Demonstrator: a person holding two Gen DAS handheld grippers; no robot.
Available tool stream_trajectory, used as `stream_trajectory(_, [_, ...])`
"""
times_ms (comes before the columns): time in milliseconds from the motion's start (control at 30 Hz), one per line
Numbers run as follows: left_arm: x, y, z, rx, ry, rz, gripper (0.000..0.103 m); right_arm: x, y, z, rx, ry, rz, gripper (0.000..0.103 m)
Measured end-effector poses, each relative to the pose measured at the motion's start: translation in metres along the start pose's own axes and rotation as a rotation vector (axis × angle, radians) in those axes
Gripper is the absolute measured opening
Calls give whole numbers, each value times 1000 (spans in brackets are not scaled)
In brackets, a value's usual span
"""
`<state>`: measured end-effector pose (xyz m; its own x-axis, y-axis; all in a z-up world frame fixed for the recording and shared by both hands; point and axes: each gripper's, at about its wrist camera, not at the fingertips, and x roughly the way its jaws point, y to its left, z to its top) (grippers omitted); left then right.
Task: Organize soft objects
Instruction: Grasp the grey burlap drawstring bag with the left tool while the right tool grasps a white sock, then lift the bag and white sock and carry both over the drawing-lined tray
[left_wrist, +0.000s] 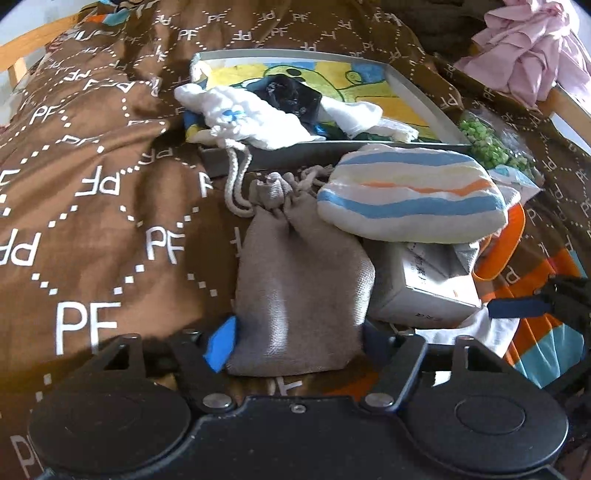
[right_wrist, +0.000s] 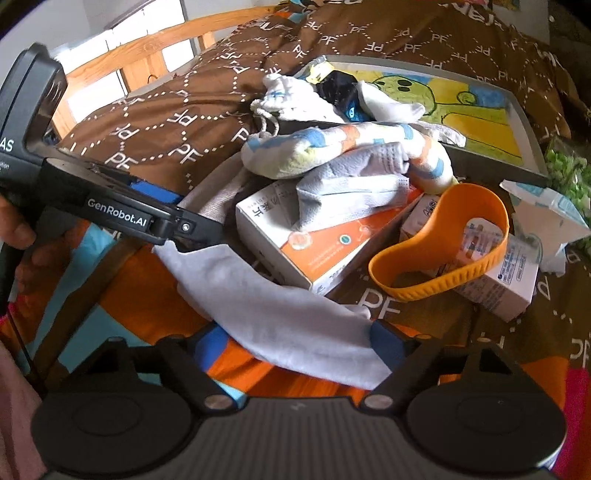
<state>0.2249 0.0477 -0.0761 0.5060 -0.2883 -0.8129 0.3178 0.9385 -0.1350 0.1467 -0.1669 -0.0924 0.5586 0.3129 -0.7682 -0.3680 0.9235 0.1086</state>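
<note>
Squarely between left jaws, grey pouch (left_wrist: 301, 295); white cloth (right_wrist: 295, 325) across right jaws

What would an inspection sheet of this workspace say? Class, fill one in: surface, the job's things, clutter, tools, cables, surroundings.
Surface: brown quilt printed with PF letters, rumpled.
Job's things: grey drawstring pouch lies between the left tool's fingers; striped pouch rests on the boxes; white drawstring bag and a black item sit in the tray; white cloth lies between the right tool's fingers.
Clutter: white-and-orange box, orange band, small box, packet of green bits.
Tools: left tool open around the grey pouch; right tool open over the cloth.
Cables: nothing seen.
Surroundings: wooden bed rail, pink garment.
</note>
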Motion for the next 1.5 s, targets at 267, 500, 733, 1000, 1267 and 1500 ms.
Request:
stream_trajectory(267, [-7,8,3,-93,5,-13,28,-3,-4,1,41,-10,42,57])
stream_trajectory(500, [-30,0,3,-133,-71,-23,16,-4,-13,2,110,-15,81,18])
stream_trajectory(733, [-52,-13,-1,-93,-144,6,16,-9,-8,3,88,-47,95,10])
stream_trajectory(1000, [-67,-24,-1,-16,-243,28,16,-28,-13,7,133,-170,154,10])
stream_trajectory(1267, [-77,-34,-1,27,-344,35,16,-49,-20,12,172,-320,178,9])
stream_trajectory(1500, [-84,-35,0,17,-412,33,16,-61,-24,15,195,-387,159,9])
